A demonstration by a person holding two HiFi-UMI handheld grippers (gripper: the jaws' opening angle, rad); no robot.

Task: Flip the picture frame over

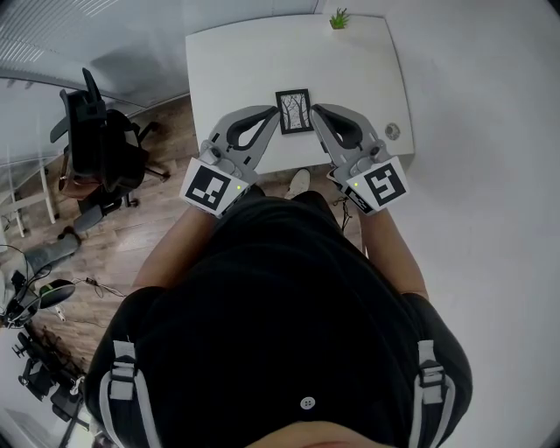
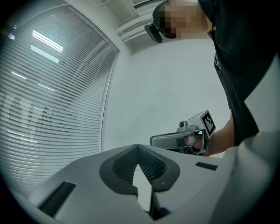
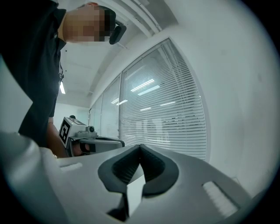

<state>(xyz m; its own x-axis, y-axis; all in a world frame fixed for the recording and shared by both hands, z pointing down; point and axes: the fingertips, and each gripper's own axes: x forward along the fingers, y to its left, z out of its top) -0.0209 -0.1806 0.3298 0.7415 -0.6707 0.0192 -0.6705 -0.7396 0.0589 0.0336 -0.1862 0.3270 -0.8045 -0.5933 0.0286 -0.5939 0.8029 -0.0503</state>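
Observation:
The picture frame (image 1: 294, 111) is small, black-edged, with a branch drawing facing up at me. It hangs over the front edge of the white table (image 1: 350, 70), between the two grippers. My left gripper (image 1: 278, 117) pinches its left edge, and my right gripper (image 1: 313, 112) pinches its right edge. Both point level, toward each other. In the left gripper view the jaws (image 2: 139, 154) stand closed on a thin pale sliver with a dark edge, and the right gripper (image 2: 181, 140) shows beyond. In the right gripper view the jaws (image 3: 140, 153) are likewise closed, facing the left gripper (image 3: 87, 140).
A small green plant (image 1: 339, 18) stands at the table's far edge, and a round grey disc (image 1: 393, 131) lies near its front right corner. A black office chair (image 1: 96, 140) is on the wood floor to the left. Windows with blinds (image 3: 166, 113) line the wall.

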